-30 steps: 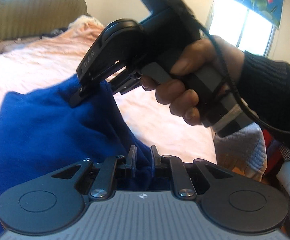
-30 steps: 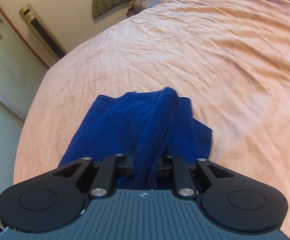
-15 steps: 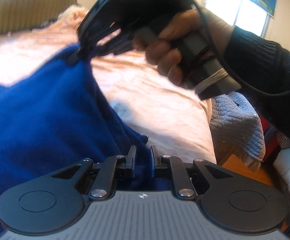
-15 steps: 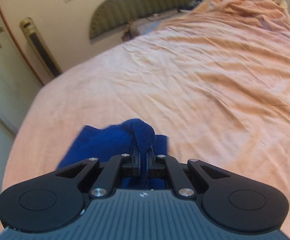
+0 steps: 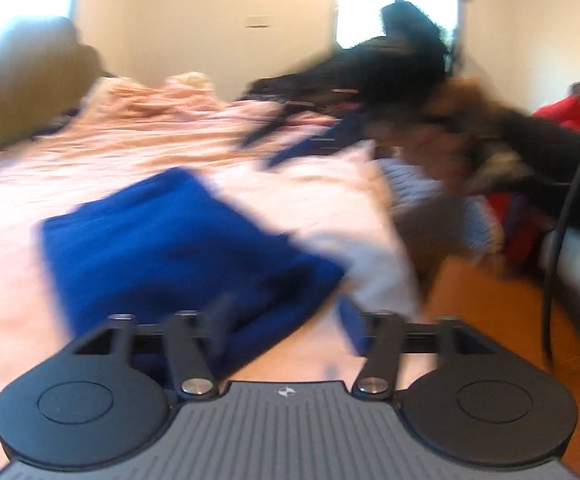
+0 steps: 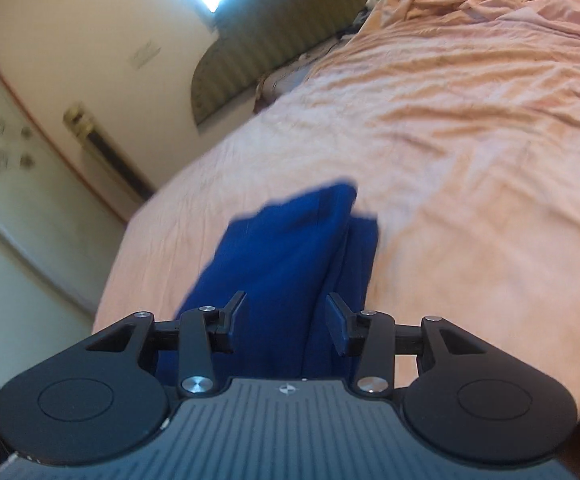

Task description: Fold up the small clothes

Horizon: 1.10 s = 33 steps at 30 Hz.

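The wide bed with its wrinkled peach-pink sheet (image 6: 470, 128) fills most of both views, its far corner rounding off near a cream wall and its right edge, in the left wrist view, dropping to an orange wooden floor (image 5: 502, 320); plenty of bare sheet lies beyond and to either side of the garment. The small royal-blue fleece garment (image 5: 161, 240) lies on the sheet near the bed's near corner, doubled over into a thick, roughly rectangular bundle. The left gripper (image 5: 285, 322) has its fingers spread wide with only sheet and the garment's near edge between them; its left finger looks to sit at the blue cloth, though motion blur leaves contact unclear. The right gripper (image 6: 285, 318) is likewise spread apart, the blue fold running between its fingers without being pinched. In the left wrist view the person's hand and the other gripper are only a dark blur at upper right
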Available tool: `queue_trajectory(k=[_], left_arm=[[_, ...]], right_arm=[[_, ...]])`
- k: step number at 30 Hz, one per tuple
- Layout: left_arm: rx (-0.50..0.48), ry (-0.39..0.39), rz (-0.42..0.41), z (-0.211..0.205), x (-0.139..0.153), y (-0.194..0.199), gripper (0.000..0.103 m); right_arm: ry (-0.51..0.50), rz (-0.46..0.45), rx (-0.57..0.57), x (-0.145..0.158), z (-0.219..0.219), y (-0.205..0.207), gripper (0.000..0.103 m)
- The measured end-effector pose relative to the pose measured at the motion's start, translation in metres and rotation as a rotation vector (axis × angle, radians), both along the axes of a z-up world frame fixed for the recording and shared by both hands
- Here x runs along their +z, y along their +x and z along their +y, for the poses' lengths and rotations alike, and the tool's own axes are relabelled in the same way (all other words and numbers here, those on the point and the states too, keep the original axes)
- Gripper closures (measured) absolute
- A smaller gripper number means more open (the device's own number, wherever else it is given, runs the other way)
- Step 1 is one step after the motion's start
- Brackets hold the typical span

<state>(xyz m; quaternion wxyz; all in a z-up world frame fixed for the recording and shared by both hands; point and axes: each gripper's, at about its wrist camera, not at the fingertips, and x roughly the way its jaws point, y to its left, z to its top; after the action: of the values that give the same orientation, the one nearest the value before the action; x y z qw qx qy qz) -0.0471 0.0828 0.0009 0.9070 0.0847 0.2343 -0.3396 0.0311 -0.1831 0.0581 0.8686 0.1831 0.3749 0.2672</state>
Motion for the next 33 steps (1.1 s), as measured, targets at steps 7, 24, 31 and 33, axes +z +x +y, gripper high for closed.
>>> queue_trajectory(k=[7, 24, 31, 33], left_arm=[[0.113, -0.019, 0.037, 0.035, 0.0, 0.009, 0.034], [0.294, 0.128, 0.06, 0.03, -0.013, 0.039, 0.037], [0.205, 0.13, 0.027, 0.029, -0.008, 0.031, 0.088], [0.201, 0.118, 0.042, 0.034, -0.014, 0.032, 0.091]], right_arm=[[-0.283, -0.062, 0.091, -0.026, 0.053, -0.033, 0.063], [-0.412, -0.066, 0.183, -0.04, 0.081, -0.033, 0.089], [-0.337, -0.099, 0.172, -0.003, 0.049, -0.052, 0.096], [-0.356, -0.029, 0.138, -0.023, 0.037, -0.048, 0.096]])
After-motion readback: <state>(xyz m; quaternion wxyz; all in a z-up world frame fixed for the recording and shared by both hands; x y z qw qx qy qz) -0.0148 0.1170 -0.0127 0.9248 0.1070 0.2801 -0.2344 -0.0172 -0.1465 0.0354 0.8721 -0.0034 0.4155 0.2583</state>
